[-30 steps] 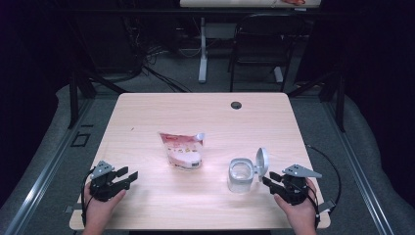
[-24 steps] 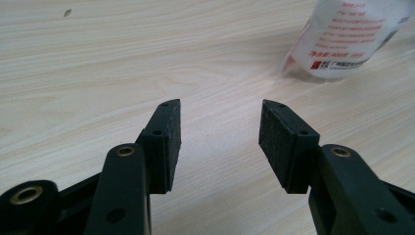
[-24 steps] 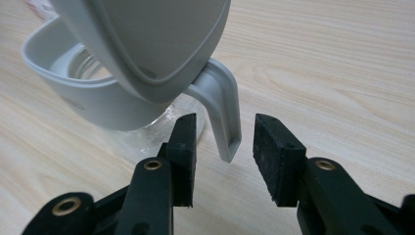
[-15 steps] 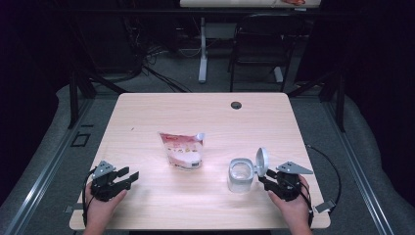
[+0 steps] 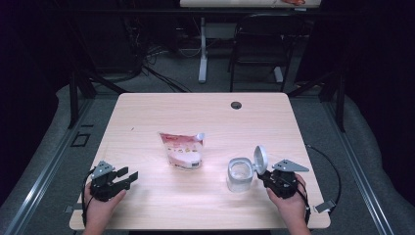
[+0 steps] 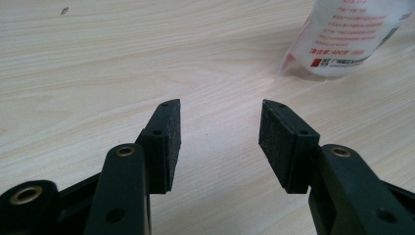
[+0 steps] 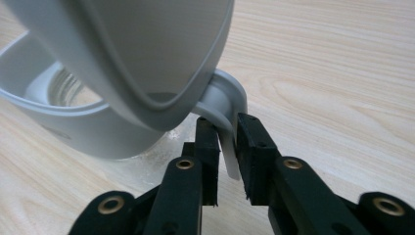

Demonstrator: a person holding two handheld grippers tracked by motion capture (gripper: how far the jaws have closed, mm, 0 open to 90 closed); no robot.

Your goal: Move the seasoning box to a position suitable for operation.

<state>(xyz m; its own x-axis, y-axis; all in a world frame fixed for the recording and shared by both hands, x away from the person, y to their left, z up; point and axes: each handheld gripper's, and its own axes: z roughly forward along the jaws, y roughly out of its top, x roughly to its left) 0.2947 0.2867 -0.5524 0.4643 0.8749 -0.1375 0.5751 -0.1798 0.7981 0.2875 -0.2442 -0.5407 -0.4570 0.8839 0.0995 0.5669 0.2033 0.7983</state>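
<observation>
A clear jar [image 5: 240, 175] stands on the wooden table [image 5: 195, 112] at the front right, its white flip lid [image 5: 261, 159] raised. My right gripper [image 5: 263, 175] sits just right of the jar. Its jaws have just been closing, and in the right gripper view the pads [image 7: 250, 147] press on the white handle loop [image 7: 227, 98] under the lid [image 7: 137, 49]; right gripper [image 7: 227, 134]. A white and red pouch [image 5: 183, 152] lies mid-table. My left gripper [image 5: 129, 177] rests at the front left, open with nothing between its jaws [image 6: 220, 122]; the pouch [image 6: 352, 34] lies beyond it.
A dark cable hole [image 5: 236, 105] sits near the table's far edge. A chair [image 5: 259, 44] and another table's leg [image 5: 202, 49] stand behind. The right gripper's cable [image 5: 335, 176] loops off the right edge. Bare wood lies between the pouch and the front edge.
The right gripper edged left toward the jar and its jaws closed onto the handle. The left gripper, pouch and jar stayed in place.
</observation>
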